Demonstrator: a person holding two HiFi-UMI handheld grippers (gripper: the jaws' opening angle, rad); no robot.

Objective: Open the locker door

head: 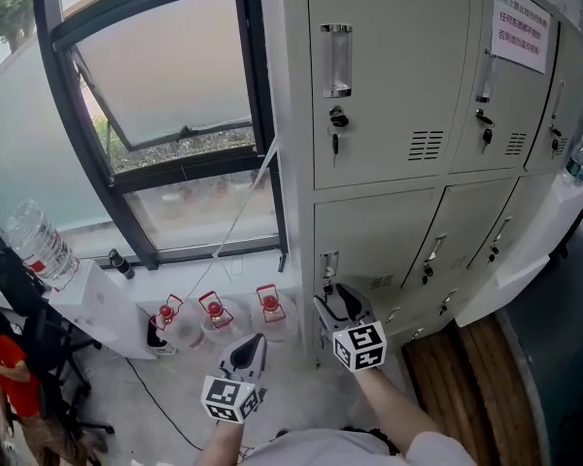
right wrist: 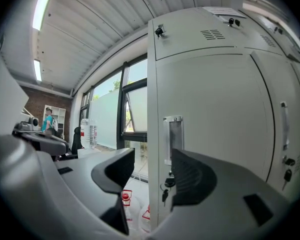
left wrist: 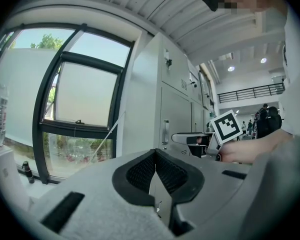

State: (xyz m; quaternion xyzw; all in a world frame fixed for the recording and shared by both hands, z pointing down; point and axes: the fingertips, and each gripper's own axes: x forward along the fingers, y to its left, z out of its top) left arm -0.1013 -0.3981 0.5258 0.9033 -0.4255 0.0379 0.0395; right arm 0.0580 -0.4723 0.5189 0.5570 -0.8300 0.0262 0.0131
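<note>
The grey-white locker door [head: 379,236] in the lower row is closed. Its clear vertical handle [head: 328,265] sits by the door's left edge, with a key [right wrist: 165,188] hanging in the lock below the handle [right wrist: 173,139]. My right gripper [head: 335,297] is open just in front of that handle, close to it and touching nothing. In the right gripper view the gripper [right wrist: 151,159] frames the handle and the locker's left edge, with nothing held. My left gripper [head: 255,343] hangs lower left, shut and empty [left wrist: 155,156], clear of the lockers.
Upper lockers [head: 389,66] carry keys, and one bears a paper notice [head: 518,22]. A dark-framed window [head: 175,115] stands left of the lockers. Three red-capped water jugs [head: 215,314] sit on the floor below it. A large bottle [head: 41,243] rests on a white ledge.
</note>
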